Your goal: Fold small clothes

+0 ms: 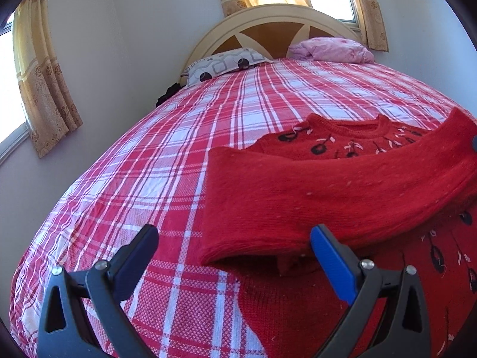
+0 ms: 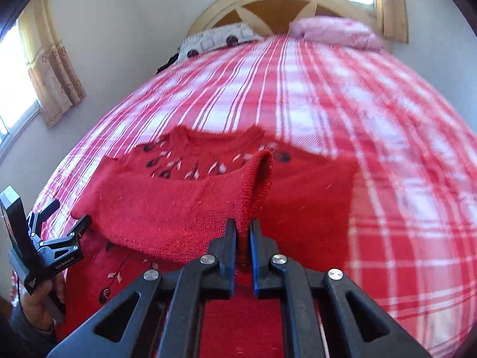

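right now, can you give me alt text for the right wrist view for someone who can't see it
The right gripper is shut on a sleeve cuff of a red knit sweater, lifting it over the sweater's body on a red plaid bedspread. At the left edge, the left gripper is open beside the folded sleeve.

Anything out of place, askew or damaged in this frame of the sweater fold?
Nothing looks damaged or spilled. The red sweater lies mid-fold on the plaid bedspread, its sleeve across the chest; the right gripper is shut on a bunched knit edge, and the left gripper is open at the sleeve's end. The right view is motion-blurred.
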A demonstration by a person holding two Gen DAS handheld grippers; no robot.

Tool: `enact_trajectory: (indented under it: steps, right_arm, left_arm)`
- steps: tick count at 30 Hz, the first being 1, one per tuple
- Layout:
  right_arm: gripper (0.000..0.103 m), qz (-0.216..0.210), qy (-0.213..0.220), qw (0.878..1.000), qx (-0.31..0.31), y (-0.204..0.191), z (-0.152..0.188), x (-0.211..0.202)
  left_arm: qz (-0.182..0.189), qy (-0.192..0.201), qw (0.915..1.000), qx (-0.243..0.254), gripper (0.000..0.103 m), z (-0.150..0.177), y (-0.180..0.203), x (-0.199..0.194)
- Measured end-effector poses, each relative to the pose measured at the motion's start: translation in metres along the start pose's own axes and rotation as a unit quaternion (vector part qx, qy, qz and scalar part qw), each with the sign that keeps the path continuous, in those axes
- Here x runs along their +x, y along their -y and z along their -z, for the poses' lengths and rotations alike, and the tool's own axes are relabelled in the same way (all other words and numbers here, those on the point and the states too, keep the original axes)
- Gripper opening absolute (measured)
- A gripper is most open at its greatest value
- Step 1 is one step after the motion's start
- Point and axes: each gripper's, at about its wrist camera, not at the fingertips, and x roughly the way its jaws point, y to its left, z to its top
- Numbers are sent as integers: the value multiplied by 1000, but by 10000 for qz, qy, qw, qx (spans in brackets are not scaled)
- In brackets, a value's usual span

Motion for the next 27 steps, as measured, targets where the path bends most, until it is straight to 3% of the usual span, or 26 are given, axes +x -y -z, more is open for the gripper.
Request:
enact_trajectory:
  steps: [6,12,17,22,23,25,26,27]
  right_arm:
    - [7,303,293,9989,-196,5,-6,-15]
    - [7,774,259,9965,-162,22,-2,-12]
    - [7,935,-39,9956,30,43,9,6]
    - [9,928,-253,9953,58,52,24,23]
    - [15,953,-226,9952,48,53,25,24]
    - [37,1144,-179,9933,16,53,26,21]
    - [56,1175,-121,9930,40,55,26,17]
    - [62,1115,-60,9937,81,57,26,14]
  left_arm:
    - [-66,55,9999,-74,103,1,-3,-2]
    - [64,360,9967,-727,103,4,-29,-14]
    - [-51,-118,9949,-999,103,5,-39,5]
    - [-68,-134,9967,-804,103,5,-30,5]
    - [-67,-174,9969,-761,103,5,-29,7]
    - [-121,-294,9972,-679,103,4,-27,11]
    - [-136,-293,9972,-671,103,4,-26,11]
    - [-125,-271,9973,-664,103,3,-27,9]
